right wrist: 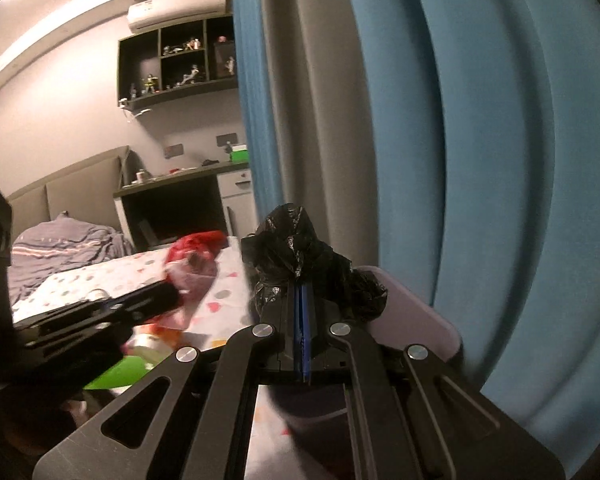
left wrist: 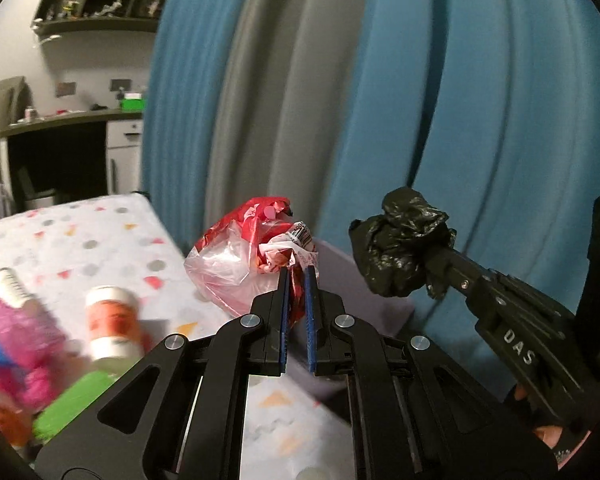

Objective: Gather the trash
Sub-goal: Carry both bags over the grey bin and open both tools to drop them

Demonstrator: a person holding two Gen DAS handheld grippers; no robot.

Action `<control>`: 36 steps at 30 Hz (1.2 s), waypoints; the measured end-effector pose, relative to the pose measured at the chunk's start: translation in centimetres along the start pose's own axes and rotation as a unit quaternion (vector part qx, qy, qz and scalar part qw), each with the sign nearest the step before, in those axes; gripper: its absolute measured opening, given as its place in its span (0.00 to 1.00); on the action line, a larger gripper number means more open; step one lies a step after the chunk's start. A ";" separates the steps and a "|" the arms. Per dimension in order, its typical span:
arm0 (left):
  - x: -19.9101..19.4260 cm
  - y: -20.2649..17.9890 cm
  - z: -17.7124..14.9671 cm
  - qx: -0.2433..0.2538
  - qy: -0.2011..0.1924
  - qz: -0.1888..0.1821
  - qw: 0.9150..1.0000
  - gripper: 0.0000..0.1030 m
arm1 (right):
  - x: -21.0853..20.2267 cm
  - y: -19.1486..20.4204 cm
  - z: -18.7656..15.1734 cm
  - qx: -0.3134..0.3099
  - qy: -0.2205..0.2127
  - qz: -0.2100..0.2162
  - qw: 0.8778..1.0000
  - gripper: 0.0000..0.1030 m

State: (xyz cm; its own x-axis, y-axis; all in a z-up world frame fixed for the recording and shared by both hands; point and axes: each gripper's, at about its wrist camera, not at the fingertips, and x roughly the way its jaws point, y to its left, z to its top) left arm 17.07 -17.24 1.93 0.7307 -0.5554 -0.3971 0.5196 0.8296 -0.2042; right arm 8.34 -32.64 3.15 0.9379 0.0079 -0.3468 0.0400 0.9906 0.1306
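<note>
- Your left gripper (left wrist: 297, 276): nearest the lens, pinched on a red-and-clear plastic bag (left wrist: 256, 252), held up over the bed's edge.
- Your right gripper (right wrist: 302, 292): pressed together on a crumpled black bag (right wrist: 300, 252), raised before the blue curtain (left wrist: 480, 100).
- Bed (left wrist: 112, 240): dotted sheet, carrying an orange-labelled bottle (left wrist: 112, 326) and a green item (left wrist: 76, 404).

Left gripper (left wrist: 298, 270) raised and level, pointing forward, jaws nearly together, pinching a red bag (left wrist: 252, 252) between blue pads (left wrist: 310, 312). Right gripper (right wrist: 300, 292) alongside at the same height, angled in toward the left one, jaws pressed tight on a black bag (right wrist: 296, 252). Fingertips of the two near each other, apart, not touching.
</note>
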 end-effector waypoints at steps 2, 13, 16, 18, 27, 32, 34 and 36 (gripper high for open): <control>1.8 -0.2 0.1 -0.001 0.005 -0.011 1.000 0.06 | 0.6 -0.6 -0.2 -0.002 0.001 -0.005 1.000 0.02; 7.0 -1.6 0.1 -0.003 0.027 -0.017 0.999 0.06 | 3.2 -1.9 -0.3 -0.008 0.010 -0.020 1.000 0.02; 7.7 -1.9 -0.1 -0.003 0.032 -0.019 0.999 0.06 | 3.6 -2.3 -0.3 -0.007 0.013 -0.023 1.000 0.02; 7.7 -1.8 0.0 -0.005 0.034 -0.021 0.999 0.06 | 3.9 -2.4 -0.3 -0.006 0.015 -0.024 1.000 0.02; 9.4 -1.5 -0.1 -0.017 0.046 -0.028 0.998 0.07 | 5.7 -1.9 0.7 0.001 0.026 -0.027 0.999 0.02; 9.9 -1.0 0.0 -0.027 0.054 -0.031 0.998 0.12 | 6.2 -2.0 0.8 -0.001 0.033 -0.025 0.999 0.03; 10.0 -0.5 0.0 -0.035 0.055 -0.020 0.998 0.42 | 6.2 -2.2 0.8 -0.004 0.032 -0.027 0.999 0.09; 9.4 0.2 0.0 -0.047 0.042 0.005 0.998 0.63 | 6.0 -2.4 0.9 -0.003 0.027 -0.028 0.999 0.22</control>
State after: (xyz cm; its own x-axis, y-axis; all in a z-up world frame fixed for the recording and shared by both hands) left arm 24.09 -22.28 -1.84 0.6941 -0.5433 -0.4723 0.4654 0.8392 -0.2814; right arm 14.22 -35.15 1.61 0.9142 -0.0398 -0.4033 0.0892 0.9905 0.1046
